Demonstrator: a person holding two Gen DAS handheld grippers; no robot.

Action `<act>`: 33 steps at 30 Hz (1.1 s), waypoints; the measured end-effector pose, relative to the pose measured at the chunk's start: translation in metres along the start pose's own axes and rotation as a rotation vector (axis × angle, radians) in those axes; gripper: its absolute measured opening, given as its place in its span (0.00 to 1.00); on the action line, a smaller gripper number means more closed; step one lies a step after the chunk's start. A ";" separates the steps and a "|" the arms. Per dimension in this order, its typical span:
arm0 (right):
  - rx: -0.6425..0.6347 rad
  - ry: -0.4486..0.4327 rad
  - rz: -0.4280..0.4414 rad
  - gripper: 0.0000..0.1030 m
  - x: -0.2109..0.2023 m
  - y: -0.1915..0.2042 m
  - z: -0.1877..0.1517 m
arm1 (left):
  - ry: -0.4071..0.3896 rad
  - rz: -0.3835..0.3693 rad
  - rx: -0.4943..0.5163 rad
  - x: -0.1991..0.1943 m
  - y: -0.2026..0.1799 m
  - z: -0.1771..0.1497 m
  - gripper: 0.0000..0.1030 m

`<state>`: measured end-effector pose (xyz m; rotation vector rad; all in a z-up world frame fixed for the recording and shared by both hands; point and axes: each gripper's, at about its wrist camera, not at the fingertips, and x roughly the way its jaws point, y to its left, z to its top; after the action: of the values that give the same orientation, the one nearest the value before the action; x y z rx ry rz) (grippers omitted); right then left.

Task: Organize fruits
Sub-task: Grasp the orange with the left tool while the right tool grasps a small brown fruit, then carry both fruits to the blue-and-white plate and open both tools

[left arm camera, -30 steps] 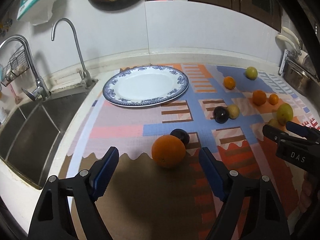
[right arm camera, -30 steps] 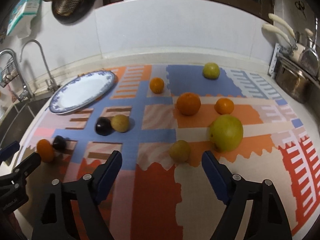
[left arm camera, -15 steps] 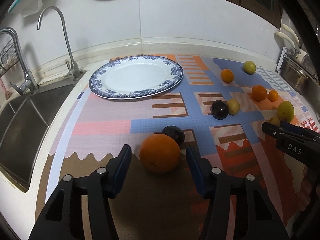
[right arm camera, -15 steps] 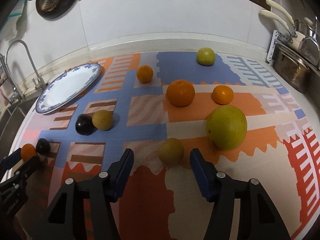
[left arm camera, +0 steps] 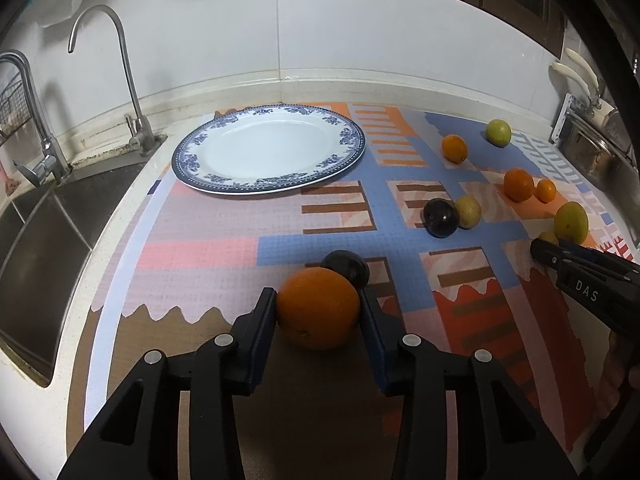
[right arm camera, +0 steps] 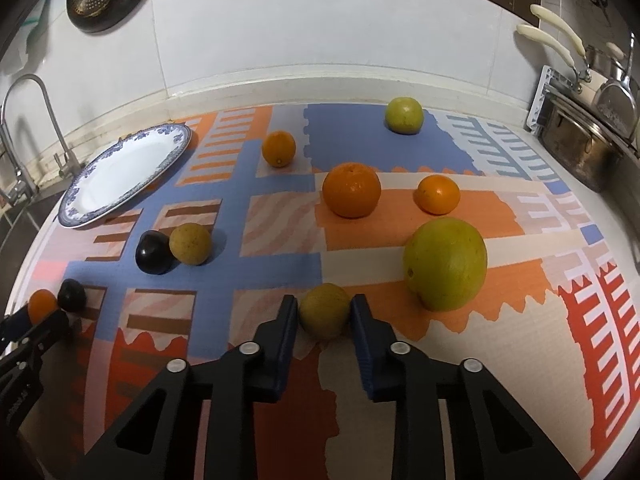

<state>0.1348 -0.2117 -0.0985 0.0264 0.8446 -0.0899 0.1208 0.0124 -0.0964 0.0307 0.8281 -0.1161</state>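
Our left gripper had just been closing and pinched the large orange on the patterned mat, a dark plum touching behind. Our right gripper had closed onto a small yellow-green fruit. The blue-rimmed plate sat beyond, near the sink.

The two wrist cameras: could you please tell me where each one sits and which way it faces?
Left wrist: on the left gripper, looking down along its fingers at an orange gripped between them; plate and sink beyond; right gripper at the right edge.
Right wrist: on the right gripper, angled down at a small yellow-green fruit it grips; left gripper at the left edge.
Shared: plate, patterned mat, the scattered fruit.
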 end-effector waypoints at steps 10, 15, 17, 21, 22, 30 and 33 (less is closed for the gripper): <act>-0.036 -0.057 0.059 0.27 -0.025 0.013 0.003 | -0.034 -0.018 -0.007 -0.015 0.006 0.003 0.39; -0.069 -0.075 0.115 0.27 -0.040 0.028 0.008 | -0.042 -0.035 -0.021 -0.026 0.015 0.008 0.39; -0.078 -0.081 0.138 0.27 -0.046 0.035 0.010 | -0.046 -0.037 -0.022 -0.031 0.017 0.010 0.39; -0.103 -0.088 0.191 0.27 -0.056 0.050 0.016 | -0.061 -0.039 -0.014 -0.040 0.024 0.015 0.39; -0.107 -0.087 0.201 0.27 -0.058 0.052 0.017 | -0.066 -0.037 -0.011 -0.043 0.025 0.016 0.39; -0.136 -0.084 0.297 0.27 -0.065 0.080 0.033 | -0.101 -0.042 -0.005 -0.051 0.040 0.032 0.39; -0.148 -0.094 0.319 0.27 -0.065 0.088 0.042 | -0.115 -0.045 -0.003 -0.052 0.044 0.039 0.39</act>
<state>0.1309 -0.1221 -0.0233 0.0174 0.7421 0.2688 0.1200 0.0576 -0.0325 0.0027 0.7139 -0.1575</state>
